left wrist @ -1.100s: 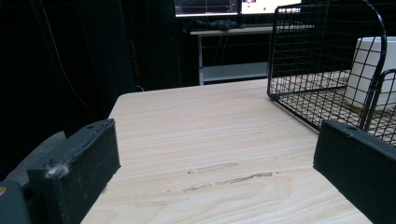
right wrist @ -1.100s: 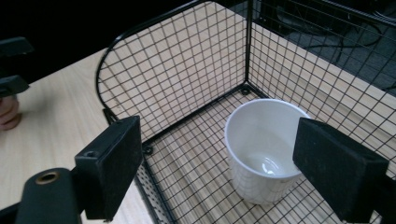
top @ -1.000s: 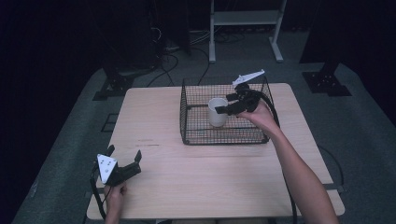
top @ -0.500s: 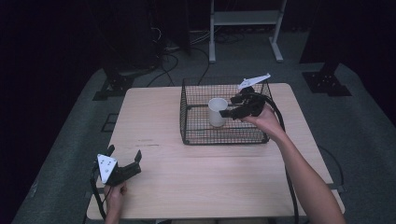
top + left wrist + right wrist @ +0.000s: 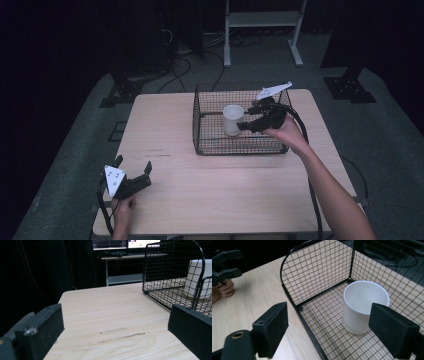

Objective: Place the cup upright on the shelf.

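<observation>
Cup (image 5: 232, 119) stands upright and empty inside my wire basket (image 5: 210, 145), toward the table's (image 5: 210, 200) far edge. My right gripper (image 5: 247, 124) sits beside it, jaws apart, gripping nothing. My left gripper (image 5: 134, 167) rests near the near-left corner, jaws apart.

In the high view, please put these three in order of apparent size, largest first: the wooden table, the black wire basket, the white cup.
1. The light wooden table, by far the largest.
2. The black wire basket, which stands on it.
3. The white paper cup, upright inside the basket, clearly the smallest.
</observation>
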### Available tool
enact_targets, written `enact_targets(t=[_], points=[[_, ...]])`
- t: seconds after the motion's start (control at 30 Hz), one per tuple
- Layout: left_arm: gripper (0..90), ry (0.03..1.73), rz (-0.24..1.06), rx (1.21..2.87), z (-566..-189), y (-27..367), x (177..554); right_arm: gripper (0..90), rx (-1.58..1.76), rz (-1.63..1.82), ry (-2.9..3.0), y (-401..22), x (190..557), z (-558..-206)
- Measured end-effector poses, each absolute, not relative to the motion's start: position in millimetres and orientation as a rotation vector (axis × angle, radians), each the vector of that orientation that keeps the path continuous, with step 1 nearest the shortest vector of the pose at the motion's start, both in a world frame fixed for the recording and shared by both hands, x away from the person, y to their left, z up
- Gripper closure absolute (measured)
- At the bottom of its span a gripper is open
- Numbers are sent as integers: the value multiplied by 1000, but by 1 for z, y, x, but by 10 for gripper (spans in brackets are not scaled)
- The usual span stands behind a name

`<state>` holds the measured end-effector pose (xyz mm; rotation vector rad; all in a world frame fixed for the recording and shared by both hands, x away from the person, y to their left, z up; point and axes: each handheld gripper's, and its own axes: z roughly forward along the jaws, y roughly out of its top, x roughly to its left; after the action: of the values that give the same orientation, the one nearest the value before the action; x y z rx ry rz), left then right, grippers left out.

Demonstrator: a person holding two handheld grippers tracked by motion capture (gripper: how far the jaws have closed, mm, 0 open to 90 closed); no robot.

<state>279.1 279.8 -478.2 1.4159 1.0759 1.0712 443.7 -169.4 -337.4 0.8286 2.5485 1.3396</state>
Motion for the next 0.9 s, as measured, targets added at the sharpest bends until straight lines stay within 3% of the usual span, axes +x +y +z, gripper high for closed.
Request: enact_targets(t=[0.9], points=[[0, 1080, 1077, 1412, -478, 280, 279, 152, 822, 1392, 2557, -187, 417, -358]])
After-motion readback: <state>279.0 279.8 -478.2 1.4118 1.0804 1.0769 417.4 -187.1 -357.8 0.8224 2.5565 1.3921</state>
